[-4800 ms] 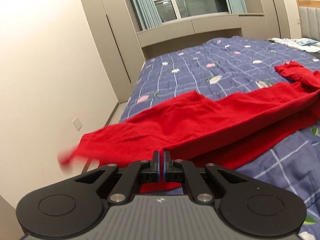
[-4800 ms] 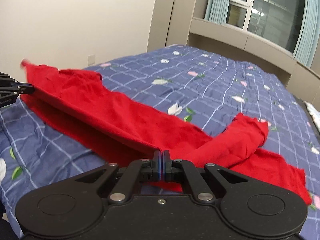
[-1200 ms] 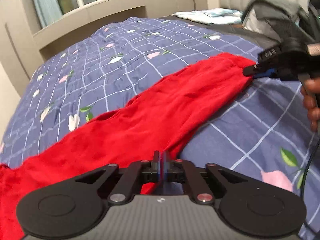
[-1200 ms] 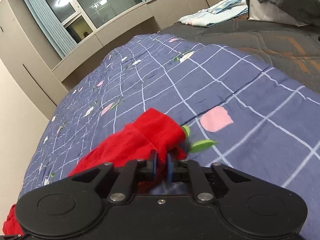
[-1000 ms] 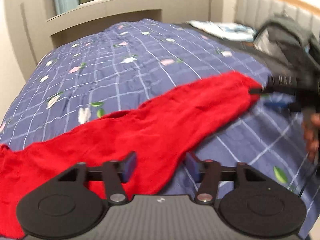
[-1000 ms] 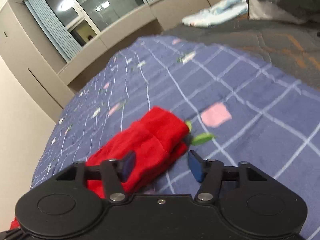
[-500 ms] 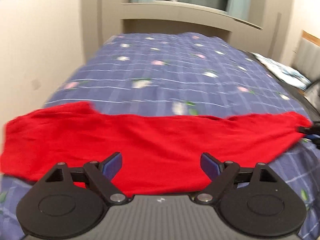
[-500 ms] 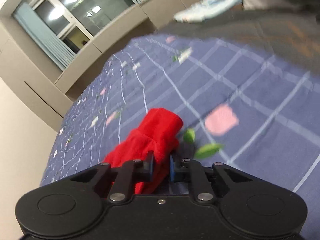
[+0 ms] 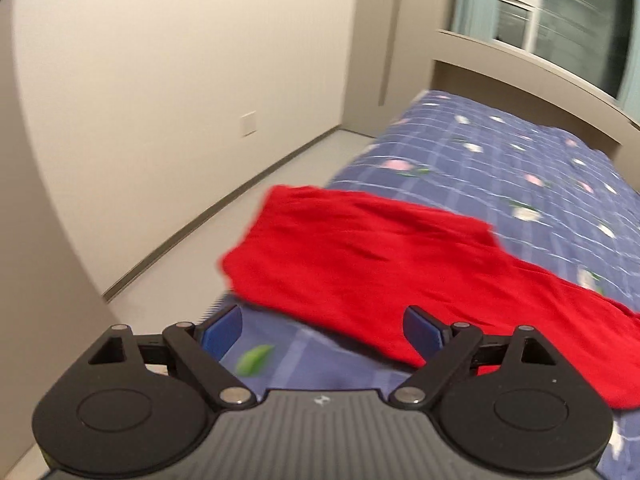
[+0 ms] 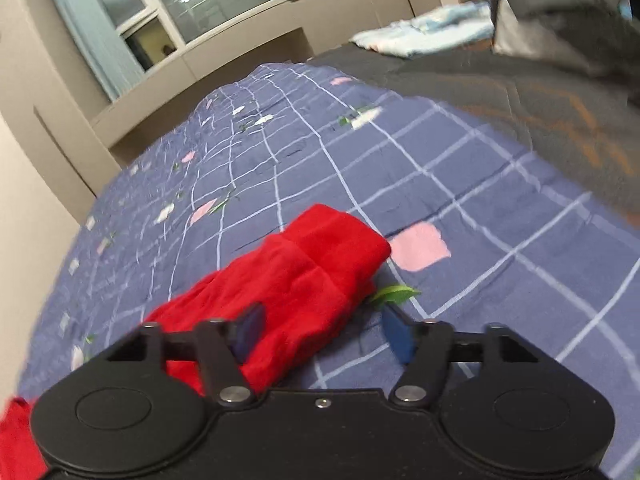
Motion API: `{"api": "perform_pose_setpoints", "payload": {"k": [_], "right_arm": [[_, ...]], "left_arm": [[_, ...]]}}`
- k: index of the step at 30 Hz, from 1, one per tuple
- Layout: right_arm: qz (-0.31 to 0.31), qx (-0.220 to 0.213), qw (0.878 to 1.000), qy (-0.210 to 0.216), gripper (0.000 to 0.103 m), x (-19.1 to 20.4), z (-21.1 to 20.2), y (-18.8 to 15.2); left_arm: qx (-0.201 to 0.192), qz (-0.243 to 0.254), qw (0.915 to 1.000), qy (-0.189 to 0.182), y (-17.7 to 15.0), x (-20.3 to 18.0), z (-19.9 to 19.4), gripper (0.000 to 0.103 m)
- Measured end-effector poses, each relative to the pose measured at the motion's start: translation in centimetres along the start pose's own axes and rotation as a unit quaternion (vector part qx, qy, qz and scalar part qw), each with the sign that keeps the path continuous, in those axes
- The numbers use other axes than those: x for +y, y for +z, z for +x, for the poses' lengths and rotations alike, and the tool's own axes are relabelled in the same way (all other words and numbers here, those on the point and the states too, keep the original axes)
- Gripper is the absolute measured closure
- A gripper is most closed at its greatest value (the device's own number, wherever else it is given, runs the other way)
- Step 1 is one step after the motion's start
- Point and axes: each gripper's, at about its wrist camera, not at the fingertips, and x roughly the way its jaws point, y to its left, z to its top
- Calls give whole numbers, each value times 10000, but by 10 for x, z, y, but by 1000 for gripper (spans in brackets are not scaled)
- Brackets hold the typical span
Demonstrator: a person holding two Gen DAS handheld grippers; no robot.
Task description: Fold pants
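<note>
**Both sets of fingers spread apart over red pants on the bed**

Fingers of the left gripper (image 9: 322, 330) stand wide apart with blue pads, and nothing is pinched between them; under the gap lies bare quilt with a printed green leaf. Just beyond them the red knit pants (image 9: 360, 256) lie flat across the blue checked floral quilt (image 9: 520, 160) of the bed, their wide end reaching the bed's edge nearest the cream wall (image 9: 160, 80). From there the red cloth runs off to the right, passing under the right-hand finger. This view is blurred.

Fingers of the right gripper (image 10: 320, 332) are opening. The narrow folded end of the pants sits on the quilt ahead of them, and its cloth reaches back into the gap beside the left pad (image 10: 248, 330), partly covering it. Whether that pad touches the cloth cannot be told; the right pad stands clear over bare quilt. Nothing is clamped.

Beyond the quilt lie a dark grey blanket (image 10: 520, 92), a pale folded cloth (image 10: 432, 28) and a window with blue-green curtains (image 10: 84, 36).
</note>
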Motion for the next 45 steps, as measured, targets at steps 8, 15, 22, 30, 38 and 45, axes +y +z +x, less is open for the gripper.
{"api": "perform_pose_setpoints", "payload": {"k": [8,15,22,30,38,45], "right_arm": [[-1189,99,9895,820,14,115,-14,-12],[-2129,1096,9374,2530,38,289,36,-67],[-2768,1916,8833,3263,39,429,83,-115],[-3106,2730,8467,3349,51,475,120,-134],[-3012,2328,8636,3304,98,500,121,-116],[-3200,2125,8768,2892,93,510,134,-124]], "left_arm": [[-6,-547,9984,156,8,71,34,22],[-37,-803,9967,-145,17,93,63,24],[-78,-639,9978,-186,38,92,95,24],[140,-493,9986,-116,47,85,134,24],[161,-233,9996,23,62,73,153,25],[162,-97,9998,112,72,66,155,24]]}}
